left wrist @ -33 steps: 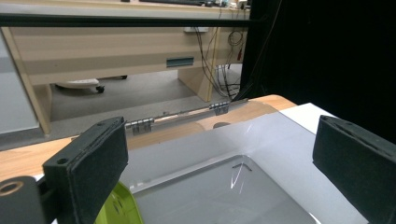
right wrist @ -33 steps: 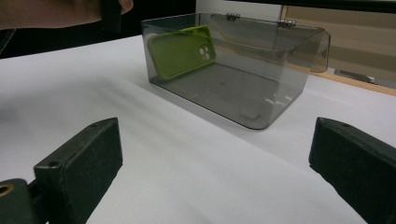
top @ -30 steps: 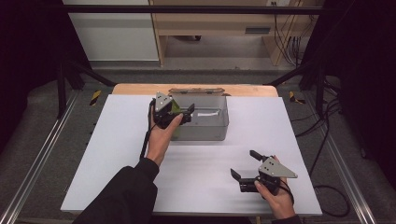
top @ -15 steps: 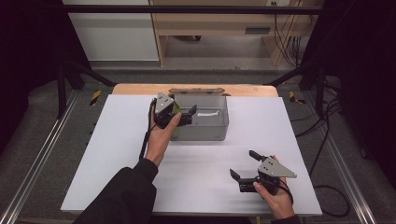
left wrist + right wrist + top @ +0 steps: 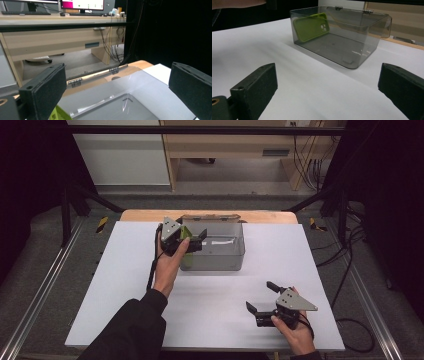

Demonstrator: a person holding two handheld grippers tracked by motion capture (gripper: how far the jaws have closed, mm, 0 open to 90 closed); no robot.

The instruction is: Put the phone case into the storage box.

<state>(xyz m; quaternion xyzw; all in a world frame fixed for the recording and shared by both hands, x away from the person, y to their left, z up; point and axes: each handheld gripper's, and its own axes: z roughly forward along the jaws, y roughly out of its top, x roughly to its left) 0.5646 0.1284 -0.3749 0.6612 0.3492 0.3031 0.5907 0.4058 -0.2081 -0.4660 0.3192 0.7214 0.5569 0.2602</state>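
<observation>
A white table seen from above, with a person's two forearms reaching in from the near edge. A clear grey plastic box sits open toward the far middle of the table, its hinged lid folded back behind it. Inside, a green phone case leans tilted against the box's left wall. The left gripper hovers over that left end of the box, jaws spread wide with nothing between them; the left hand and dark sleeve cover the table in front of the box. The right gripper rests low near the front right of the table, well apart from the box, jaws also spread and empty. Beyond the table stand a wooden desk and hanging cables
</observation>
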